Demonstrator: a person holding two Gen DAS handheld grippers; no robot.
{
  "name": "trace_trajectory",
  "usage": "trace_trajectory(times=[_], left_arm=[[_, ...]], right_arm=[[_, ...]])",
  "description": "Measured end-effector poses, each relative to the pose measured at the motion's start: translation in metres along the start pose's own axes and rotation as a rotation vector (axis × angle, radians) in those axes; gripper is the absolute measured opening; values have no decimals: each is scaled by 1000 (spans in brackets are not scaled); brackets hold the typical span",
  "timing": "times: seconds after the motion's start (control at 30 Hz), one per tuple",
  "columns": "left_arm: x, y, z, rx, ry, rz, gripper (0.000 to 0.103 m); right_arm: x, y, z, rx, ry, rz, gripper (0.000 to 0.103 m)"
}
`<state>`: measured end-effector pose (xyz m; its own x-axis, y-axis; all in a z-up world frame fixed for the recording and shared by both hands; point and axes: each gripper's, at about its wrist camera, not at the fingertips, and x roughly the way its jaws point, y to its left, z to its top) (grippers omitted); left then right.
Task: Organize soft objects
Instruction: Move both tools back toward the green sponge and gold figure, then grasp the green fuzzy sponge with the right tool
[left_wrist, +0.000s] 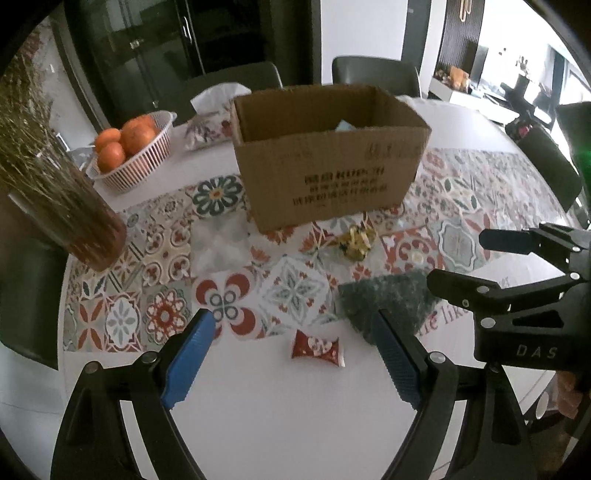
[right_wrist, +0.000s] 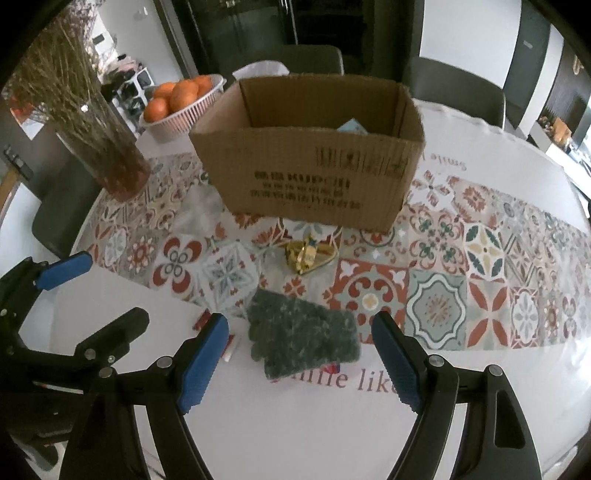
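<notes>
Blue-padded jaws of the left gripper (left_wrist: 291, 354) are seen wide apart with nothing clamped, and a small red patterned pouch (left_wrist: 318, 348) is found lying on the tabletop (left_wrist: 258, 406) right between them, not touched by either pad. Just past the right-hand jaw, a dark green fuzzy cloth (left_wrist: 384, 295) is laid flat, partly on the tiled-pattern runner (left_wrist: 155, 258).

Same deal with the right gripper (right_wrist: 299, 354): jaws are held apart, nothing gripped, and the green cloth (right_wrist: 303, 336) is framed between them, slightly beyond the tips. A bit of the red pouch (right_wrist: 203, 319) can be made out beside its left-hand jaw.

Further out from both sets of jaws, a crumpled gold thing (right_wrist: 308, 254) is spotted on the runner, and beyond that an open cardboard box (left_wrist: 328, 158) is set, with something pale blue (left_wrist: 345, 126) peeking out inside. Off to the left of the box, a basket of oranges (left_wrist: 129, 147) and a vase of dried stems (left_wrist: 66, 192) are parked.
</notes>
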<state>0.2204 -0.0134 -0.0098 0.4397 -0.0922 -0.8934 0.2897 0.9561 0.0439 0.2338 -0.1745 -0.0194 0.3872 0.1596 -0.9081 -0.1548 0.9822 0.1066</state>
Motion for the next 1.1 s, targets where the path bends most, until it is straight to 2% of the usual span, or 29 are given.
trace_trajectory(times=[0.23,0.4,0.63,0.7,0.83,1.1], left_arm=[[19,-3,-9,33,69,-9,87],[34,-3,-13,28,113,-47,90],[58,-3,-22,34,179,-43,90],[65,-4,-25,36,197,-44,90],[77,-4,-29,28,217,-58,90],[102,-7,-30,2,259,-77,89]], right_arm=[[20,0,-6,-24,71,4,81],[38,-1,-10,-27,128,24,81],[63,-3,-16,-29,193,28,81],[70,-4,-17,-32,205,20,82],[81,-5,-18,-37,226,15,90],[97,-9,-20,-23,245,14,90]])
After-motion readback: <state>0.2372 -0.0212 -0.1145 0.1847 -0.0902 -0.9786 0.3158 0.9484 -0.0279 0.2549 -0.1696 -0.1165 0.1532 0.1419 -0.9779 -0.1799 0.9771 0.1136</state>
